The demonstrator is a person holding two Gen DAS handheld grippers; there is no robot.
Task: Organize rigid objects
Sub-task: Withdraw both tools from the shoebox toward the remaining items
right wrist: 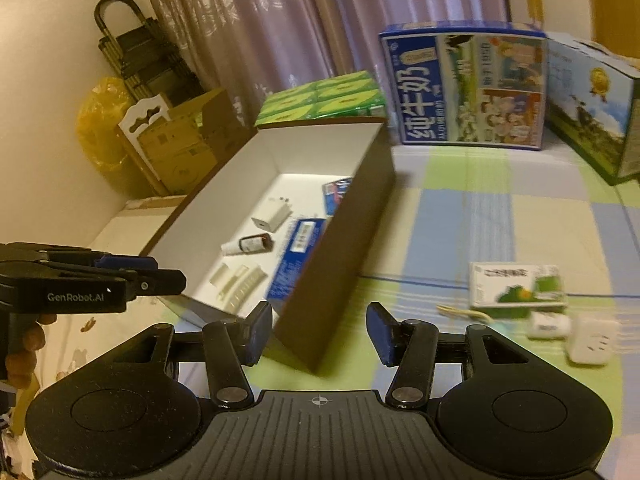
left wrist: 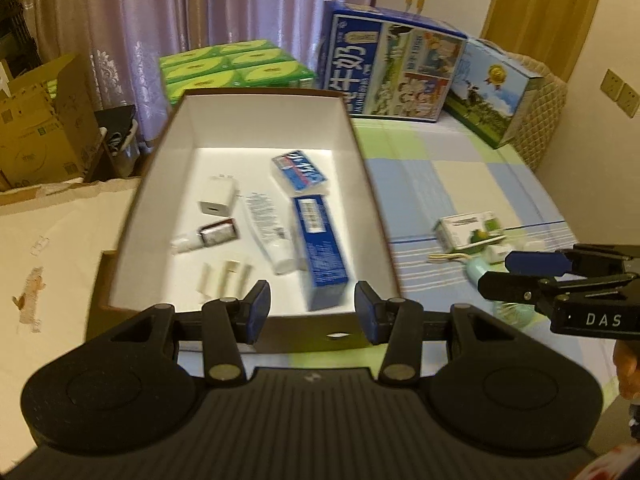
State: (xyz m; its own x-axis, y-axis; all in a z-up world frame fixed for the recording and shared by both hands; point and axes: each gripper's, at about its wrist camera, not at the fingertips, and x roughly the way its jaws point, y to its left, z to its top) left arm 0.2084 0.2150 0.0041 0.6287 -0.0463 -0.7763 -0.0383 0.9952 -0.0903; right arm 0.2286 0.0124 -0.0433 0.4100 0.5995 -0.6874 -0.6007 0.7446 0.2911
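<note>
- Left gripper [left wrist: 312,308], low centre of left view: jaws part open, nothing between, pads hanging over near rim of box [left wrist: 256,322].
- Right gripper [right wrist: 320,330], low centre of right view: part open too, empty, near corner of box wall just ahead.
- Already in box: charger [left wrist: 218,196], blue carton [left wrist: 318,248], blue pack [left wrist: 299,170], tube [left wrist: 266,230], vial [left wrist: 208,238], pale sticks [left wrist: 226,278].
- Left to sort, lower right of right view on checked cloth [right wrist: 460,208]: green-white box [right wrist: 518,290], white plug [right wrist: 590,340], small white piece [right wrist: 548,326], cable [right wrist: 460,312].
- Risk: frames blurred, hands likely moving fast; could clip box wall & shove or tip it.
- Risk: loose bits packed tight; reaching for one may knock another or snag cable.
- Risk: grippers close together near box; could collide.
- Text: "DAS" on right gripper in left view, "GenRobot.AI" on left gripper in right view.
- Blue milk case [right wrist: 464,88], upper right: Chinese print, reads approx "纯牛奶". Other labels too blurred.
</note>
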